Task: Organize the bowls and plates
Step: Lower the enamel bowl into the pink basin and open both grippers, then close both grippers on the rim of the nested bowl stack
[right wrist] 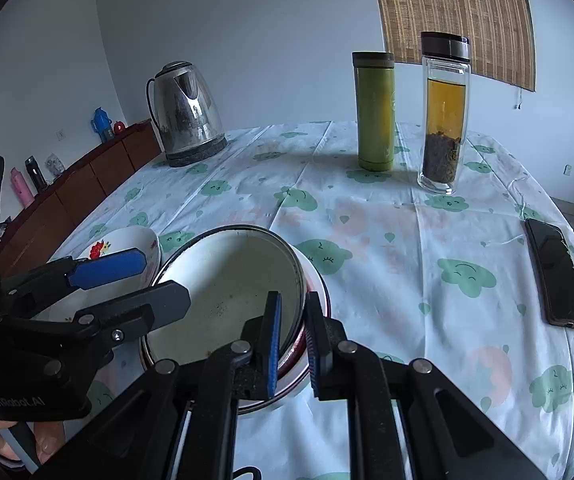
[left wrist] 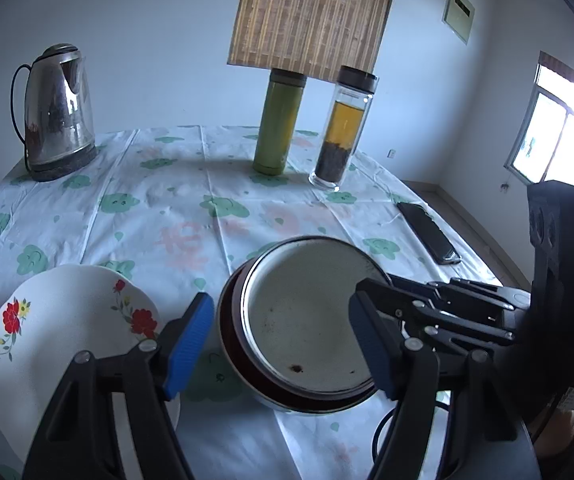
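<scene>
Bowl [right wrist: 223, 288] rim pinched by right tool [right wrist: 293, 340], angled downward.

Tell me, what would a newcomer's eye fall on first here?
Probably the tilted enamel bowl in the foreground, its near rim pinched by the right gripper, while the left gripper stands open around it. Beside it, at the left, lies a white plate with red flowers. At the back of the cloud-print tablecloth stand a steel kettle and two tall bottles.

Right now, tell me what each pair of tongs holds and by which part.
The right tongs grip the near rim of the white enamel bowl with a dark metal edge, one pad inside, one outside. The left tongs stand open, holding nothing.
</scene>
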Available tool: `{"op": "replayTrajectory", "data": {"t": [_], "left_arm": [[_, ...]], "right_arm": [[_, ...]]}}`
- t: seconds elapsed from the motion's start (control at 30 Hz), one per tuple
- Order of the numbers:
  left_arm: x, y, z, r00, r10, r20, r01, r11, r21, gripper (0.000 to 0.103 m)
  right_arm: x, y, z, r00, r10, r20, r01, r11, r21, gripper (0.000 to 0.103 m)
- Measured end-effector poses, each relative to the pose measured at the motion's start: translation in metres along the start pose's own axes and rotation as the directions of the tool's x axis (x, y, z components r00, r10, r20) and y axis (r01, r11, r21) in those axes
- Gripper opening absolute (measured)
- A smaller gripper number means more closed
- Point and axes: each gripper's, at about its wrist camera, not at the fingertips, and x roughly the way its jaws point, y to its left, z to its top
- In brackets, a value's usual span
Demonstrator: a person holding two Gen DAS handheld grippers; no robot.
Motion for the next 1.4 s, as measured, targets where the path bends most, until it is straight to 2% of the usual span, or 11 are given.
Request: {"op": "replayTrajectory", "data": {"t": [0.23,0.37,0.7,0.87,0.93,1.0,1.07,1.27,1.4], "left_arm": [[0.000,0.000,0.000,1.000,-0.001,-0.002,0.001,1.000,0.001,0.071],[0.001,0.001,-0.001,1.000,-0.002,-0.006,0.002,1.000,0.001,0.071],[0.001,0.001,-0.001,1.000,0.002,-0.006,-0.002,1.000,-0.002,0.072],[0.000,0.002,-0.001,1.000,0.006,-0.002,-0.006,1.000,0.000,0.073],[-0.001,0.003,0.000,1.000,0.011,0.002,-0.011,1.000,0.002,0.074],[-0.002,0.003,-0.001,1.000,0.012,0.004,-0.012,1.000,0.001,0.075],[-0.002,0.004,-0.001,1.000,0.011,0.002,-0.011,1.000,-0.004,0.077],[-0.003,0.007,0.000,1.000,0.027,0.005,-0.027,1.000,-0.003,0.077],[-0.004,0.019,0.001,0.999,0.034,0.011,-0.033,0.999,-0.041,0.085]], "right_arm": [[0.000,0.002,-0.001,1.000,-0.020,0.014,0.021,1.000,-0.023,0.013],[-0.003,0.011,-0.002,0.992,-0.119,0.048,0.123,0.988,-0.095,0.014],[-0.001,0.008,-0.003,0.993,-0.111,0.037,0.115,0.989,-0.097,0.014],[-0.012,0.008,-0.001,0.991,-0.099,0.088,0.107,0.990,-0.089,0.015],[-0.016,0.009,0.000,0.989,-0.091,0.116,0.102,0.990,-0.093,0.023],[-0.019,0.011,0.001,0.987,-0.094,0.133,0.107,0.990,-0.093,0.051],[-0.020,0.010,0.001,0.983,-0.116,0.143,0.130,0.987,-0.090,0.055],[-0.017,0.000,0.002,0.984,-0.129,0.123,0.135,0.990,-0.047,0.055],[-0.014,-0.014,0.000,0.988,-0.120,0.101,0.119,0.993,0.011,0.055]]}}
